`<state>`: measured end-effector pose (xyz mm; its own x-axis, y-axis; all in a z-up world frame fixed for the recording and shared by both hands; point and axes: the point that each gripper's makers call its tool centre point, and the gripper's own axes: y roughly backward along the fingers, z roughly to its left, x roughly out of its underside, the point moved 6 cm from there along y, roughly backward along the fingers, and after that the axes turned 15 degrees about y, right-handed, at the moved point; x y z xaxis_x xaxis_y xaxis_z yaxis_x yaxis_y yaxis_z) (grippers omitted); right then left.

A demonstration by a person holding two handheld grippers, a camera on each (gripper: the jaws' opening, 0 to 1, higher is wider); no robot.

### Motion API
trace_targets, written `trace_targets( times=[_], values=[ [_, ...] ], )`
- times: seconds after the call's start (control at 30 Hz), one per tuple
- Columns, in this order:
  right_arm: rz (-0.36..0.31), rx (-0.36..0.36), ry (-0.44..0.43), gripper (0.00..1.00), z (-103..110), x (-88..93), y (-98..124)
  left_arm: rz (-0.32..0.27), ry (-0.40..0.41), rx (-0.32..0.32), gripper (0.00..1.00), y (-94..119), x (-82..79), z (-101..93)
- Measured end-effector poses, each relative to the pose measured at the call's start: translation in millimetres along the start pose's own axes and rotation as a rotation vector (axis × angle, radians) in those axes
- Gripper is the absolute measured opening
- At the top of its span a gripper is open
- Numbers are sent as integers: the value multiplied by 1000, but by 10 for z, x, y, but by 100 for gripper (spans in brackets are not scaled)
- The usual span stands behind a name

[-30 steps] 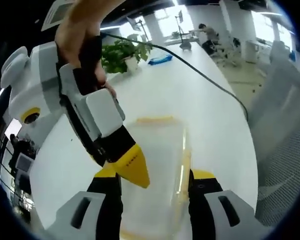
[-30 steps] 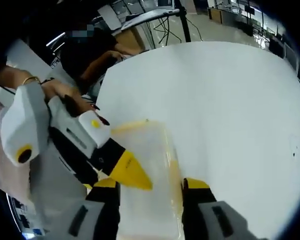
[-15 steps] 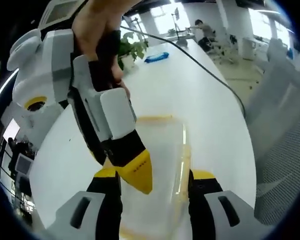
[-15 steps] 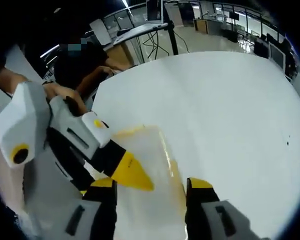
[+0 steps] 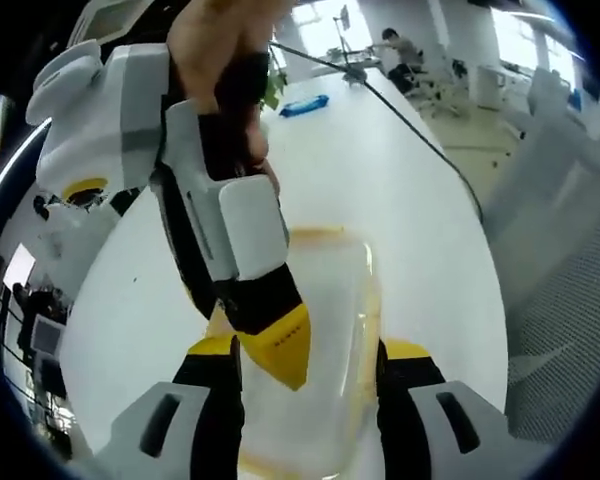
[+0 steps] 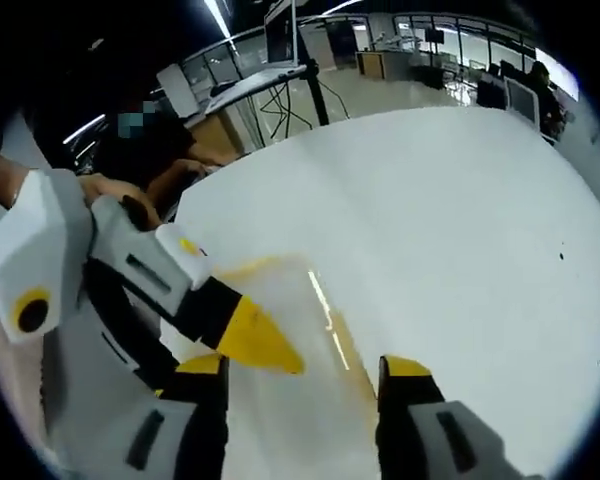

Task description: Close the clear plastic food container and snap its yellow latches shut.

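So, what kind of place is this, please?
Probably an open-plan office: a long white table, a potted plant, and a person at a desk in the background.

A: In the left gripper view, lower centre, we lose the near end of the clear container (image 5: 325, 330) past the bottom edge, and the other gripper (image 5: 277, 358) covers its left side. We can't tell whether that gripper's jaws are parted.

B: Agreed. In the right gripper view the container (image 6: 300, 370) is cut off at the bottom too, and the yellow latches (image 6: 352, 362) are a blurred streak; we can't tell if they are snapped.
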<state>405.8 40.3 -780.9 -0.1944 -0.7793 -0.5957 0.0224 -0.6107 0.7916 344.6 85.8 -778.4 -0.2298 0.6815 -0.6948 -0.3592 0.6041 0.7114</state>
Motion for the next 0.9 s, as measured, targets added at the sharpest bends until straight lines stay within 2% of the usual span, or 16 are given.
trace_targets(
  times=[0.03,0.1,0.23,0.33,0.4,0.6,0.73,0.8,0.9],
  values=[
    [-3,8,9,60,-4,17,9,4,1,3,51,3,-4,5],
    [-29,30,-62,60,10,46,12,18,-8,-3,51,-6,-15,-6],
    [-68,84,-72,64,16,82,47,30,-9,-1,52,-2,-33,-4],
    [-93,116,-70,63,31,79,64,9,63,27,52,13,-55,16],
    [-105,154,-83,62,18,92,85,10,78,35,52,27,-64,29],
    [-156,195,-84,64,37,101,176,25,71,17,55,78,-31,51],
    [-190,189,-89,64,84,123,256,10,99,26,61,147,-29,62],
    [-227,181,-107,65,106,122,289,5,115,40,64,186,-15,70],
    [-244,189,-95,67,125,144,339,-1,145,33,68,244,23,148]
  ],
)
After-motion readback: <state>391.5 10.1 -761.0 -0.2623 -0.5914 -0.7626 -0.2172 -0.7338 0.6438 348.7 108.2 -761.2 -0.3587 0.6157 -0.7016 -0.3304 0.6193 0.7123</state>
